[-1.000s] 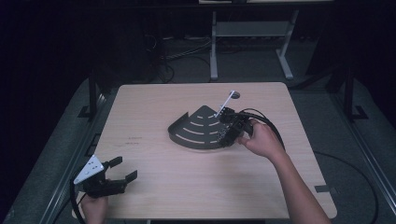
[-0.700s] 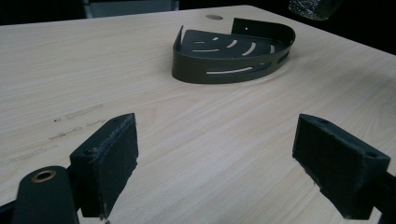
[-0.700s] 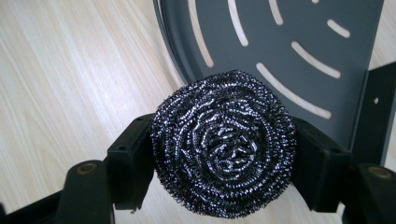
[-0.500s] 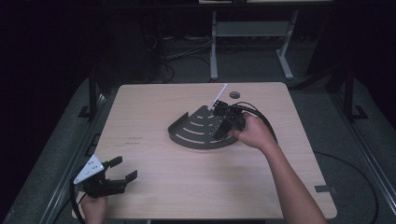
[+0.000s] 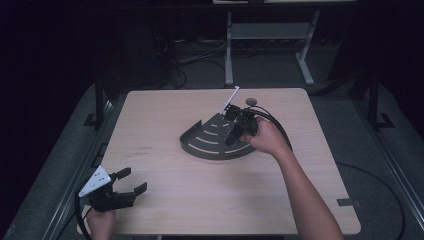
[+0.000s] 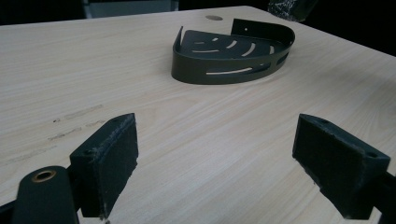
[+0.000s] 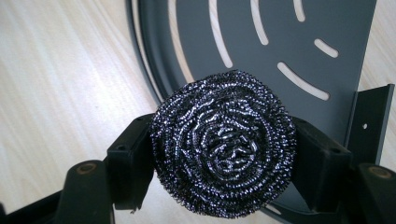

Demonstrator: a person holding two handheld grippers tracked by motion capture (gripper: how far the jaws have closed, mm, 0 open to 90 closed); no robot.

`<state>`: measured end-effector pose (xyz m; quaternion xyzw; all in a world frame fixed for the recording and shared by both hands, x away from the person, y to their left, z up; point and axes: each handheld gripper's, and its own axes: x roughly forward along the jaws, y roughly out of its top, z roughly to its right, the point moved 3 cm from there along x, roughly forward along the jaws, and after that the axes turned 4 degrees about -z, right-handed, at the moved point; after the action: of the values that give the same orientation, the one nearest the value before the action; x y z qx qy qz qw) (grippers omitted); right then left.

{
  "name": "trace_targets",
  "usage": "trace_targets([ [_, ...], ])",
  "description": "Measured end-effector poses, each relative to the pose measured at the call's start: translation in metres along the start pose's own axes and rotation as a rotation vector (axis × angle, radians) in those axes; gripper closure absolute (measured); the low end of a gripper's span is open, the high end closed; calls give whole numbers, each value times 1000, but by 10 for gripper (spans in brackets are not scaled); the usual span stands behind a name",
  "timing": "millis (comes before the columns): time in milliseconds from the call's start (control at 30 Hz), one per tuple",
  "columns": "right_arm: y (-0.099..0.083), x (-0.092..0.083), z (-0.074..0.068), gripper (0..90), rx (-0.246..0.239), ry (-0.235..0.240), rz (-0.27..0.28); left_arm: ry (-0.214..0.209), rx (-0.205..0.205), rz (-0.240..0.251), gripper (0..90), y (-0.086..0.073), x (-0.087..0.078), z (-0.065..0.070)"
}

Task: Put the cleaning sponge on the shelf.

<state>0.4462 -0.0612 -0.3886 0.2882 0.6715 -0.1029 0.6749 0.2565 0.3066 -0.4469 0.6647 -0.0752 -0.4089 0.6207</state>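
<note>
At the near left corner of the pale wooden table (image 5: 165, 200), the left tongs (image 5: 131, 182) sit low in the person's left hand (image 5: 101, 222), jaws spread wide apart with nothing between them; in the left gripper view the two black pads (image 6: 111, 161) frame bare wood, and the dark corner rack (image 6: 231, 58) lies well beyond them. That rack (image 5: 210, 142), a quarter-round metal tray with curved slots in its floor and a low wall, rests flat near the middle of the table. To its right, the right tongs (image 5: 231, 141) reach in over the rack's floor from the person's right hand (image 5: 267, 140). The right gripper view shows the right tongs (image 7: 223, 163) clamped on a round steel-wool scourer (image 7: 224, 142), a pad pressing each side of it, the scourer held above the rack's slotted floor just inside its curved rim. A thin white stick (image 5: 230, 99) slants up behind the right tongs.
</note>
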Motion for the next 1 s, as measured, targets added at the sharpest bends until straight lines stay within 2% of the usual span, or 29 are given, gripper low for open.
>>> trace_targets([
  [500, 11, 25, 14, 299, 32, -17, -6, -1, -2, 1, 137, 0, 0, 0],
  [1000, 20, 47, 16, 298, 41, -25, -21, -1, -3, 2, 137, 0, 0, 0],
])
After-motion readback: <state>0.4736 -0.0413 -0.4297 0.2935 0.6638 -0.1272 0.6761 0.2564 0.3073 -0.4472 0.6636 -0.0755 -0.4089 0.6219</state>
